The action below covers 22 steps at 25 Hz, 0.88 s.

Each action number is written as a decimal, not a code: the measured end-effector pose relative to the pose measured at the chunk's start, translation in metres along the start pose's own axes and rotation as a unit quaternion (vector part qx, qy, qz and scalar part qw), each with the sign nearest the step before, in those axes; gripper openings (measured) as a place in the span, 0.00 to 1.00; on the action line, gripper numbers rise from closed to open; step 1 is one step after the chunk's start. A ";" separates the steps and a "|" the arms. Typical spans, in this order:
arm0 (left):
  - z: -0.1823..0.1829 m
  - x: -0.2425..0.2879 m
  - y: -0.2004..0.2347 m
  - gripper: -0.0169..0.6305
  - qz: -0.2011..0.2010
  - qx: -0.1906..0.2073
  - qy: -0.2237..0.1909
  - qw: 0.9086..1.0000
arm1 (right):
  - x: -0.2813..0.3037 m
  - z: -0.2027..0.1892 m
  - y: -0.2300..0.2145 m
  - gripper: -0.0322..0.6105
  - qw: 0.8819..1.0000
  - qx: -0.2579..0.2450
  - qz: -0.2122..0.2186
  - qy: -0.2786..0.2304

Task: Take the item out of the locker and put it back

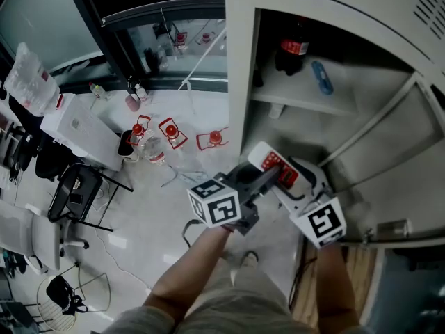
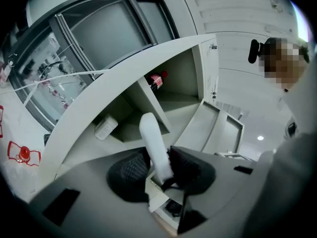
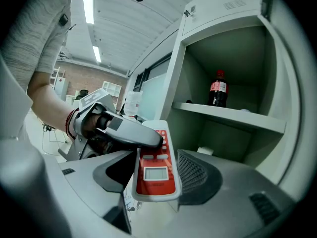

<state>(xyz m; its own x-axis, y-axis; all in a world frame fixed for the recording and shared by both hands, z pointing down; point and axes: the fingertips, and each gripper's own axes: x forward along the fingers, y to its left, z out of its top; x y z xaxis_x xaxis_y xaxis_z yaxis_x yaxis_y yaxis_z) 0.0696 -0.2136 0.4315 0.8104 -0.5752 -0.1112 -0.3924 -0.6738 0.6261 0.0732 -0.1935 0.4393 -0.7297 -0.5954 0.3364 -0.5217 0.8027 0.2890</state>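
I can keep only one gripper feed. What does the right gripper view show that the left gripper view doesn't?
Only the right gripper view: the red face of the remote with its small screen, the left gripper reaching across its far end, and the person's forearm behind it. Only the left gripper view: the remote edge-on as a plain white strip, and the locker's open door. Both: the remote between that view's own jaws, the cola bottle on the shelf, and a small white item in the compartment below.
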 end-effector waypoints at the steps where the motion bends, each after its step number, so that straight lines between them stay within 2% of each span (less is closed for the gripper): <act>1: 0.001 0.000 -0.001 0.23 0.000 -0.003 -0.004 1.000 | 0.000 -0.001 0.000 0.46 1.000 -0.001 0.001 0.000; 8: 0.010 -0.004 -0.003 0.17 0.005 -0.008 -0.023 1.000 | 0.006 -0.009 0.006 0.46 0.999 -0.028 0.002 0.020; 14: 0.022 -0.010 0.003 0.17 0.013 -0.009 -0.044 0.999 | 0.004 -0.006 0.003 0.46 1.000 -0.016 -0.007 0.023; 22: 0.034 -0.016 0.006 0.17 0.034 0.051 -0.042 0.997 | -0.007 0.012 -0.009 0.46 0.999 0.010 -0.030 -0.004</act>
<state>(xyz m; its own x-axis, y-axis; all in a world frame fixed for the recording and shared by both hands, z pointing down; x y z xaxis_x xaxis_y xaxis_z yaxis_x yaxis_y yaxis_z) 0.0391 -0.2241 0.4113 0.7430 -0.6549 -0.1381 -0.4907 -0.6733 0.5531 0.0774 -0.1958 0.4237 -0.7005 -0.6422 0.3112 -0.5733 0.7661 0.2907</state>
